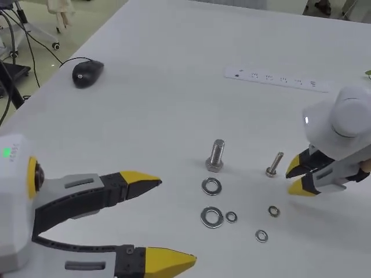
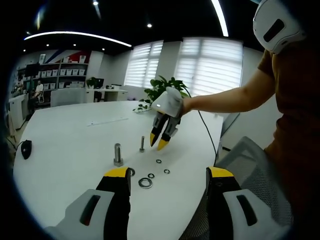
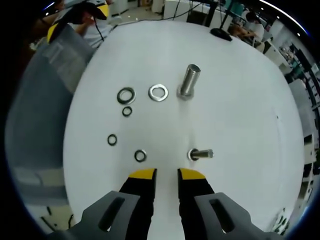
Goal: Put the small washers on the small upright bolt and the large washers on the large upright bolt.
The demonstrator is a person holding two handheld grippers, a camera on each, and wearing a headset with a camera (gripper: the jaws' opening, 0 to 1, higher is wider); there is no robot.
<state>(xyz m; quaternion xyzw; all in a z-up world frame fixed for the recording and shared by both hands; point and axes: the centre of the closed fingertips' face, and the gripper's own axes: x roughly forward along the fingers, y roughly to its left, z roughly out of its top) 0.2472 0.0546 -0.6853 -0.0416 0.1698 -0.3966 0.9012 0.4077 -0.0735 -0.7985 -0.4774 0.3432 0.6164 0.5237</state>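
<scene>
1. Lower left of the head view: left gripper, yellow-tipped jaws spread wide, nothing between them, over the bare white table.
2. Right side of the head view: right gripper, jaws parted by a narrow gap and gripping nothing, tips just beside the small bolt; contact with it impossible to tell.
3. Small bolt standing on its head, threads up.
4. Left of it and apart: large bolt, also standing on its head.
5. Flat on the table just in front of the large bolt: first large washer; nearer the person, second large washer.
6. Just right of the second large washer: first small washer. Further right, in front of the small bolt: second small washer and third small washer, near each other.
7. Right gripper view: small bolt just ahead of one jaw tip, third small washer just ahead of the other, large bolt beyond.
8. Left gripper view: right gripper pointing down beside the small bolt.
9. Far side of the table: computer mouse at left, white power strip at right.
</scene>
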